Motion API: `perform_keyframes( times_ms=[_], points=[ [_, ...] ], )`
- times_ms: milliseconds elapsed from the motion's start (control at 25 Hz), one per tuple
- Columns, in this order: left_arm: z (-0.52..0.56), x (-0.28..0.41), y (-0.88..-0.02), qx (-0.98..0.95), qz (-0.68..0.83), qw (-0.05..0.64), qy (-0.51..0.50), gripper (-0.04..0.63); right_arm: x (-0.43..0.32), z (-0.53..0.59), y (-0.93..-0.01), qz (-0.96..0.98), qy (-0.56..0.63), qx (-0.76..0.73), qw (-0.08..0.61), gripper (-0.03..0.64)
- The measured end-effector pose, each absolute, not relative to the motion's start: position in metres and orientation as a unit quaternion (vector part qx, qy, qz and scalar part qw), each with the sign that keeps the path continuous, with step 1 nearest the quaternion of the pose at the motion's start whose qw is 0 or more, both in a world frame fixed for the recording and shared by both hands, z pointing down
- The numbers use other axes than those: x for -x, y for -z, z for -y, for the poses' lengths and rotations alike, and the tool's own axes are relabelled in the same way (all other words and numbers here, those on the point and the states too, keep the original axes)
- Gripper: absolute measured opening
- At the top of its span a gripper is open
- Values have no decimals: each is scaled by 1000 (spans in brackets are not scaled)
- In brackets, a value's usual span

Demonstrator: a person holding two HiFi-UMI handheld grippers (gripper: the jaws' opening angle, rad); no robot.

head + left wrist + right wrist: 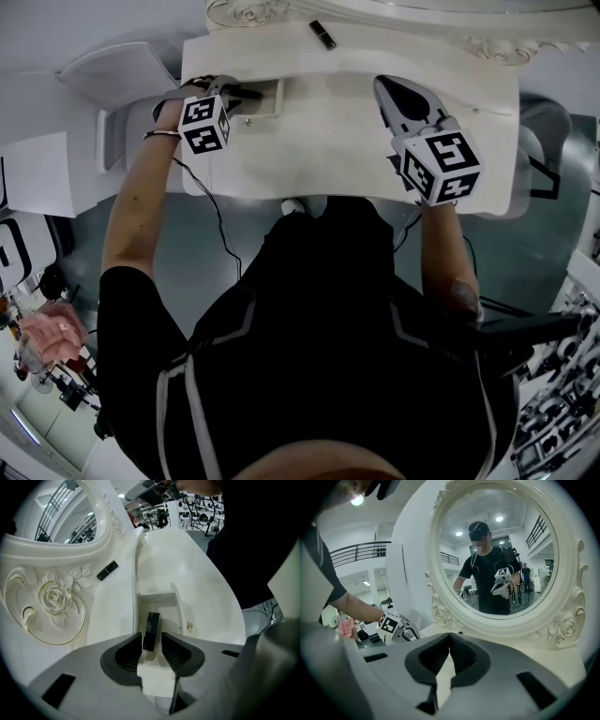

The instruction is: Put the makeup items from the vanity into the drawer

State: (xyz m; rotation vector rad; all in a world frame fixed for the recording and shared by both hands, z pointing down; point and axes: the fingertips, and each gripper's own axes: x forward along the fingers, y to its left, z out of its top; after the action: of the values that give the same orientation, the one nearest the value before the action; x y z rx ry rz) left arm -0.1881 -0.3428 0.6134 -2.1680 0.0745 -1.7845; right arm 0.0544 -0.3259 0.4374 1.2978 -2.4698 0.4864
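Note:
The small drawer (161, 603) at the vanity's left stands pulled out. A black oblong makeup item (151, 630) is inside it, between the pads of my left gripper (152, 642), with a thin gap on each side, so the jaws are open. From the head view, the left gripper (248, 93) reaches into the drawer (267, 101). A second black makeup stick (107, 570) lies on the raised back shelf (322, 35). My right gripper (386, 87) hovers over the vanity's right half, shut and empty (450, 638).
The oval mirror (497, 550) with carved rose frame (54, 597) rises behind the white vanity top (328, 150). A small drawer knob (189, 626) sits on the drawer front. White furniture (112, 70) stands at the vanity's left end.

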Motion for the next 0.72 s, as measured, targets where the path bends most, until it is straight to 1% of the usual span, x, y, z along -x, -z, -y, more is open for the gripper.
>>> perform_keyframes(
  times_ms=[360, 440, 600, 720],
  points=[
    [342, 189, -582, 787, -80, 156, 591, 126, -47, 317, -422, 865, -155, -453, 148, 6],
    [344, 188, -559, 810, -119, 139, 557, 126, -42, 314, -414, 867, -150, -452, 143, 6],
    [341, 188, -508, 861, -203, 79, 460, 125, -28, 303, -390, 874, -134, -450, 125, 6],
    [337, 195, -467, 884, -252, 55, 391, 124, -16, 296, -373, 877, -109, -450, 125, 6]
  ],
)
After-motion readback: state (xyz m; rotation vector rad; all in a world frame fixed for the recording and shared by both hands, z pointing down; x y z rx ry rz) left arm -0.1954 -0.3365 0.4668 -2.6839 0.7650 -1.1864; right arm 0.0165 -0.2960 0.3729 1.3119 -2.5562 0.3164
